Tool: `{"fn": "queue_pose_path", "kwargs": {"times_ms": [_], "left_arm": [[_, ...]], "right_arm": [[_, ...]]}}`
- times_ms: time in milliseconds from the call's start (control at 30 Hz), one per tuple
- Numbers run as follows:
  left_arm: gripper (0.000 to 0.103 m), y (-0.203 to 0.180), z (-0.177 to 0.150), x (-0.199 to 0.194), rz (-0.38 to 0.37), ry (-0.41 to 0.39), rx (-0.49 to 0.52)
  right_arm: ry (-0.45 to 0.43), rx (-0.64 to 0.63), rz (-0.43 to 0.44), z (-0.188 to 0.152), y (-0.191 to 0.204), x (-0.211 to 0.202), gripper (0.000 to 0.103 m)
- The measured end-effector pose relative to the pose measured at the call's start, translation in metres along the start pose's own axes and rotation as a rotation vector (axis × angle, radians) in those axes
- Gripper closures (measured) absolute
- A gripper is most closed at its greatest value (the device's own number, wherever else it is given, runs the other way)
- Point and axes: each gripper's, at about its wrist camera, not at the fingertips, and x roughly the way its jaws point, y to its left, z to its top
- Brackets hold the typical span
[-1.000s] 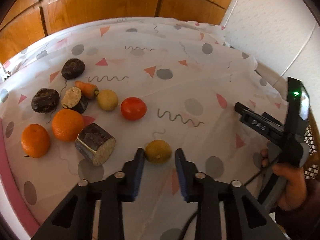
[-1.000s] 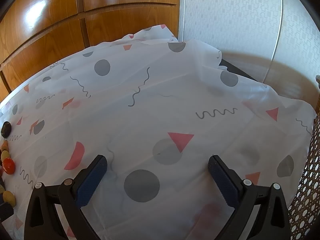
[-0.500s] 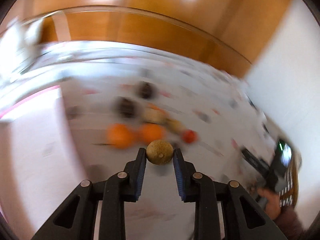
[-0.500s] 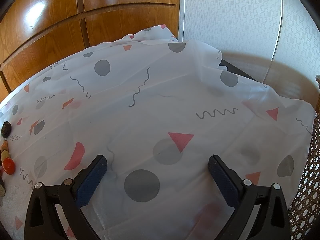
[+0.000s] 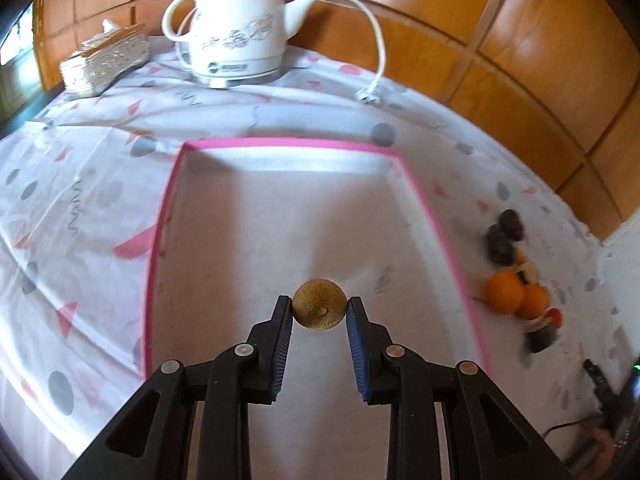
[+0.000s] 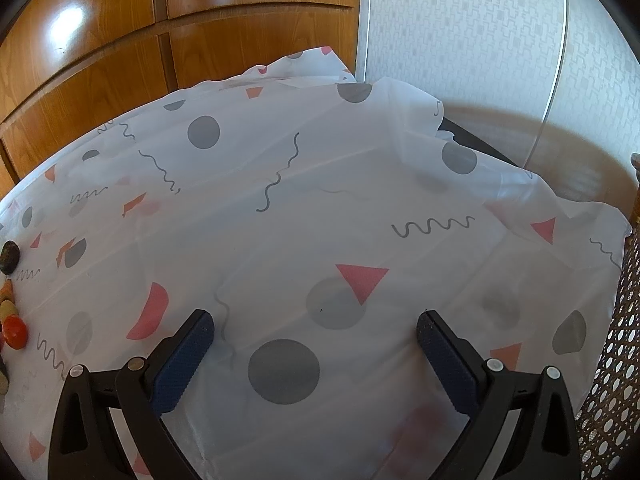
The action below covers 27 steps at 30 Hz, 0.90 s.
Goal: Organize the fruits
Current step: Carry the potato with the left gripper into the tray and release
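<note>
Fruits are the subject here: one small, round, brownish-yellow fruit [image 5: 319, 305], perhaps a lemon or lime, is pinched between the blue pads of the left tongs [image 5: 320, 312], held in the air above the white floor of a large shallow tray with a pink rim [image 5: 158, 236].

The tabletop is covered by a white cloth [image 5: 80, 216] printed with grey dots, pink triangles and squiggles. The tray takes up the middle of the left wrist view.

Behind the tray stands a white ceramic electric kettle [image 5: 236, 28] on its base, its white cord [image 5: 378, 44] trailing to a plug lying on the cloth. To the kettle's left sits a sparkly tissue box [image 5: 106, 58].

To the right of the tray, outside its rim, the remaining produce lies in a blurred cluster: two oranges [image 5: 516, 294] touching each other, two dark round pieces [image 5: 504, 236] beyond them, and a small red one [image 5: 555, 317] nearer.

The right tongs [image 6: 316, 336] hang wide open over bare cloth, holding nothing. At the left edge of that view, a red tomato [image 6: 15, 332] and a dark round fruit [image 6: 9, 256] are just visible.
</note>
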Motion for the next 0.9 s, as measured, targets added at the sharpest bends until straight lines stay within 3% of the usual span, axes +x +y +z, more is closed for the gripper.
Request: {"fn": "queue_pose_path", "kwargs": {"times_ms": [167, 300, 433, 533, 700, 900], "left_arm": [[0.073, 0.003, -0.004, -0.002, 0.002, -0.024, 0.007], [0.053, 0.004, -0.007, -0.018, 0.004, -0.054, -0.004], [0.049, 0.008, -0.014, -0.035, 0.012, -0.081, -0.028], [0.039, 0.013, -0.020, -0.045, -0.002, -0.084, -0.054], [0.036, 0.023, -0.025, -0.063, -0.010, -0.112, -0.093], [0.019, 0.033, -0.031, -0.091, 0.045, -0.195, -0.107]], "right_arm": [[0.011, 0.004, 0.003, 0.002, -0.001, 0.001, 0.000], [0.007, 0.004, 0.001, 0.003, -0.002, 0.002, 0.000], [0.009, 0.002, 0.000, 0.002, -0.001, 0.002, 0.000], [0.015, -0.002, 0.000, 0.003, 0.000, 0.002, 0.000], [0.030, -0.015, 0.014, 0.004, 0.000, 0.000, 0.001], [0.041, -0.048, 0.063, 0.004, 0.008, -0.008, 0.017]]}}
